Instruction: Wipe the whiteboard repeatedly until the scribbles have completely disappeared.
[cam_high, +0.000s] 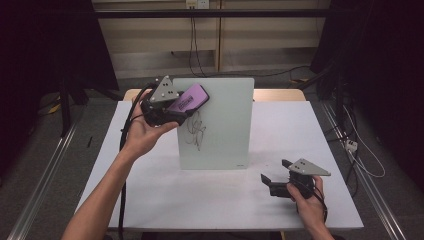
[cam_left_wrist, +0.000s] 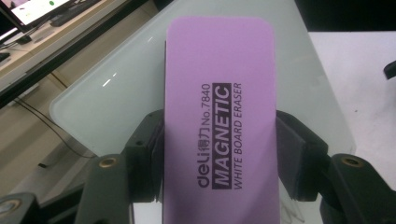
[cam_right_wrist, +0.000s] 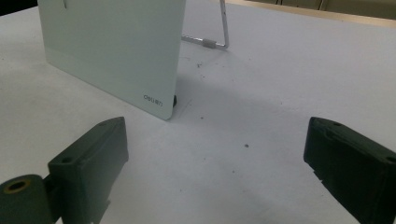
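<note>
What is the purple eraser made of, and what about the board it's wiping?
The eraser looks like soft foam or matte plastic: its purple face is dull, with no glare and printed black letters. The board seems to be frosted glass: pale greenish, smooth, with shiny reflections and a see-through edge. The stand behind it looks like thin bent metal wire.

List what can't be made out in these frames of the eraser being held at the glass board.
- Scribble on the upright frosted glass whiteboard: high view, too small to read; its top is covered by the purple rectangular magnetic eraser.
- Eraser's wiping face: left claw view, turned away from the camera.
- Board's metal wire stand: right claw view, mostly behind the board.
</note>
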